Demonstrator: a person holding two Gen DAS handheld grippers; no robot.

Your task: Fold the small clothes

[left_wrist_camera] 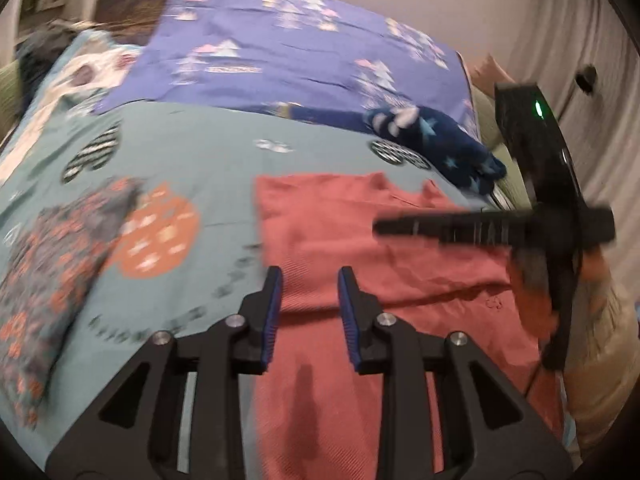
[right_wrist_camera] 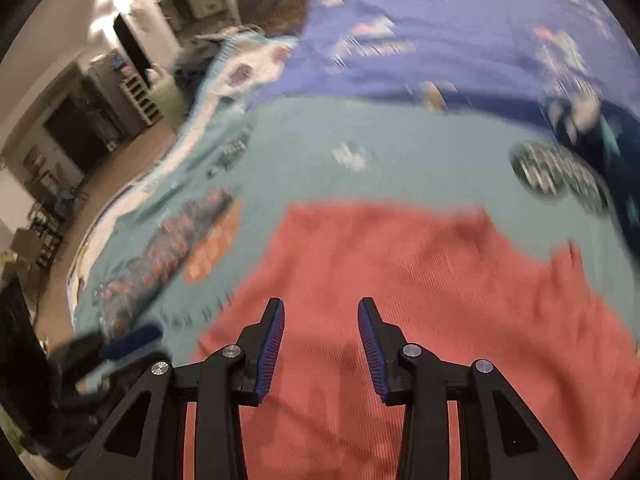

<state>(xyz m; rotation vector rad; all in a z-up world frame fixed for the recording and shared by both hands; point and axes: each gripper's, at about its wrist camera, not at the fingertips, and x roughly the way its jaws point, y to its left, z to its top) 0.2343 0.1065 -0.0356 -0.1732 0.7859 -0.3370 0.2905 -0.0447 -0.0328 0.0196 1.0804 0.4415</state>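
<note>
Red garment (left_wrist_camera: 360, 248) lies flat, neckline seemingly toward far side; both hand-held grippers part-open, empty.

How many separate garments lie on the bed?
3: a red garment spread near the front, a dark floral garment at its left, a navy star-print garment behind right. Others may be hidden.

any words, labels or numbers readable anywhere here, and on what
None can be read.
Purple sheet: pale printed shapes with a dark strip that may be lettering, too blurred to read.
Teal bedcover: dark marks in a curved row near its front edge, possibly letters, smeared by motion blur.
Red garment: a small faint mark near its right side, too small to tell.
</note>
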